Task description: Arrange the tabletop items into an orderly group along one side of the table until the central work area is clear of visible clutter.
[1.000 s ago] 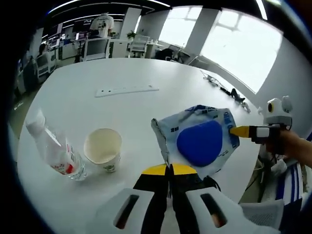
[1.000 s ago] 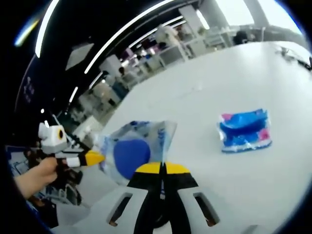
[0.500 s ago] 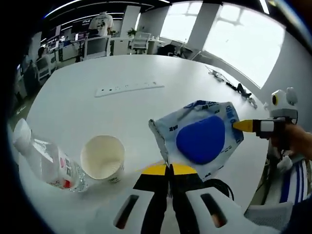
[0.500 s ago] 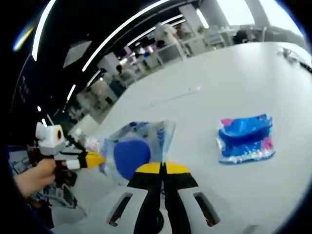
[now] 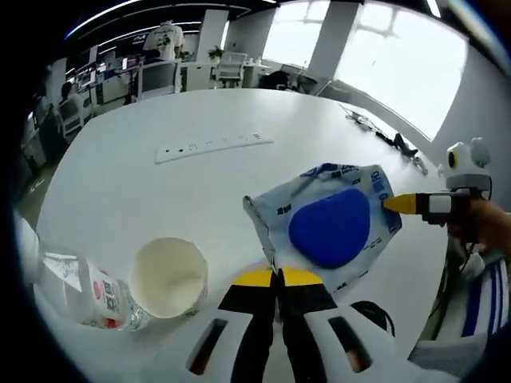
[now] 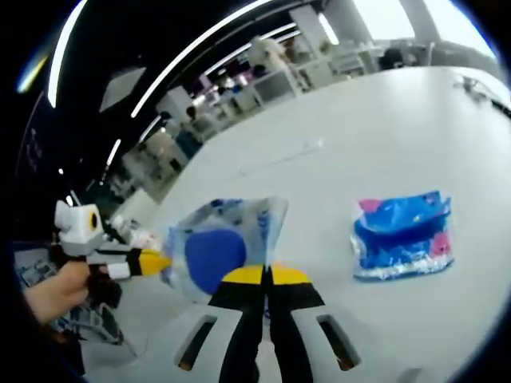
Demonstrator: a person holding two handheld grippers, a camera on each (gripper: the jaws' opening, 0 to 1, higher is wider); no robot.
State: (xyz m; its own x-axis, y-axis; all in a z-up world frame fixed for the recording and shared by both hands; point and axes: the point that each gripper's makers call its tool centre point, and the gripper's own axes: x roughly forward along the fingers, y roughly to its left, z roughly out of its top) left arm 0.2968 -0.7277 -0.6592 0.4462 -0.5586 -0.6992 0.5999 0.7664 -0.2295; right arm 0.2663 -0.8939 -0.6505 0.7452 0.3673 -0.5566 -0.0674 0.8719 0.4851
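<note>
A clear plastic bag with blue print and a big blue oval (image 5: 331, 227) is held above the white table (image 5: 144, 183) by both grippers. My left gripper (image 5: 276, 273) is shut on its near corner. My right gripper (image 5: 395, 204) comes in from the right and pinches the opposite edge. In the right gripper view the same bag (image 6: 215, 251) hangs between my right gripper (image 6: 266, 273) and the left gripper (image 6: 156, 259). A paper cup (image 5: 168, 278) stands beside a lying clear water bottle (image 5: 80, 287). A blue and pink packet (image 6: 403, 237) lies flat on the table.
A white power strip (image 5: 214, 146) lies further out on the table. Dark cables (image 5: 391, 142) sit near the table's far right edge. A person's hand (image 5: 483, 227) grips the right tool. Office desks and chairs stand beyond the table.
Both grippers keep their hold on the bag. The views have shifted a little with the hands; the cup and bottle now sit lower and nearer in the left gripper view.
</note>
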